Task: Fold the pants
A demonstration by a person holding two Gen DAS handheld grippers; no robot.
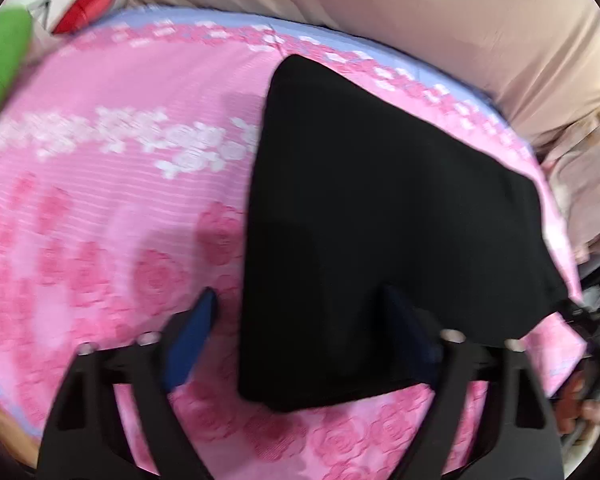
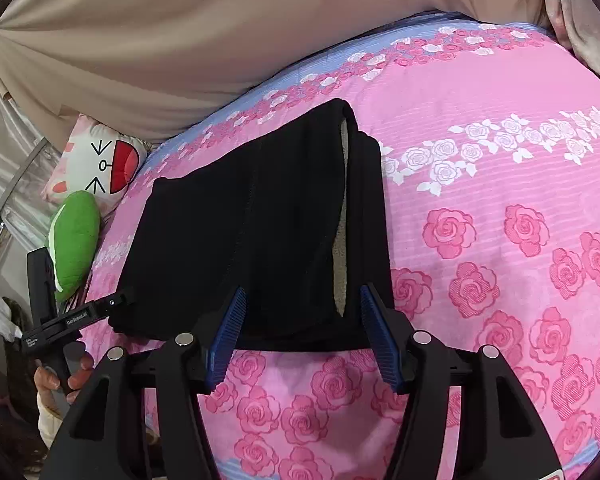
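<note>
Black pants (image 1: 380,208) lie folded flat on a pink rose-print bed sheet (image 1: 100,220). In the right wrist view the pants (image 2: 244,220) show a pale lining strip along their right fold. My left gripper (image 1: 300,304) is open, its blue-padded fingers (image 1: 192,340) straddling the near left edge of the pants, holding nothing. My right gripper (image 2: 302,300) is open and empty just before the near edge of the pants. The left gripper also shows in the right wrist view (image 2: 80,312), held by a hand at the pants' left corner.
A beige curtain (image 2: 180,40) hangs behind the bed. A white cartoon pillow (image 2: 104,160) and a green plush (image 2: 74,236) lie at the bed's left edge. The sheet stretches wide to the right of the pants (image 2: 500,200).
</note>
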